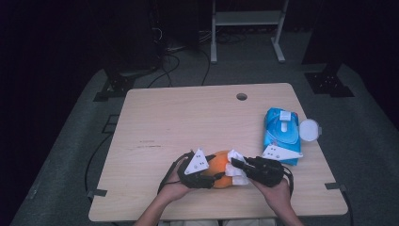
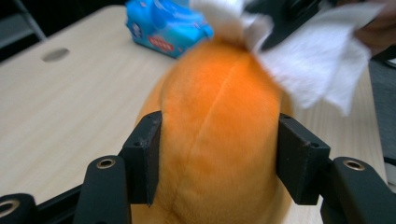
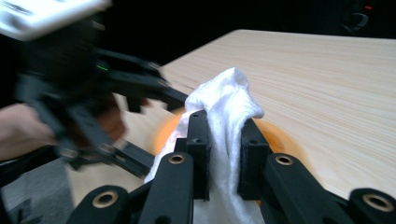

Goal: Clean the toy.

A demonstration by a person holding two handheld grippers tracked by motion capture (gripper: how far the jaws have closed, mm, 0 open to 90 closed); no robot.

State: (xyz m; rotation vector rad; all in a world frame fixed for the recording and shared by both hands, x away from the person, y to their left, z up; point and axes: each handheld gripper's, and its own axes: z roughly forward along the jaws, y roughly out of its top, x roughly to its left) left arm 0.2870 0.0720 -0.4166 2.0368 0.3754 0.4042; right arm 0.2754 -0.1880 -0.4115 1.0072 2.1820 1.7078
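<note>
In the high view, low and centre in the frame near the front edge of the wooden surface [image 1: 188, 117], an orange plush toy [image 1: 218, 172] sits between the two grippers. The left gripper [image 1: 212, 175] comes at it from the left, with a hand [image 1: 176, 188] behind it; the right gripper [image 1: 234, 164] comes from the right, also with a hand [image 1: 277, 190] behind it.

In the left gripper view the toy [image 2: 219, 140] takes up the middle of the frame, and the two black jaws press on its flanks, one at lower left and one at lower right, pinching it.

A white wipe [image 1: 236, 172] lies against the right side of the toy in the high view. In the right gripper view the wipe [image 3: 224, 107] stands bunched in the centre, pinched between the jaws, which sit close together on the cloth. Orange plush [image 3: 273, 135] shows just behind it. In the left gripper view the wipe [image 2: 317, 60] touches the top of the toy at the upper right.

A blue wipes pack [image 1: 281, 134] lies on the surface at the right of the high view, well apart from the toy, with a white round lid [image 1: 309, 129] just beside its right edge.
</note>
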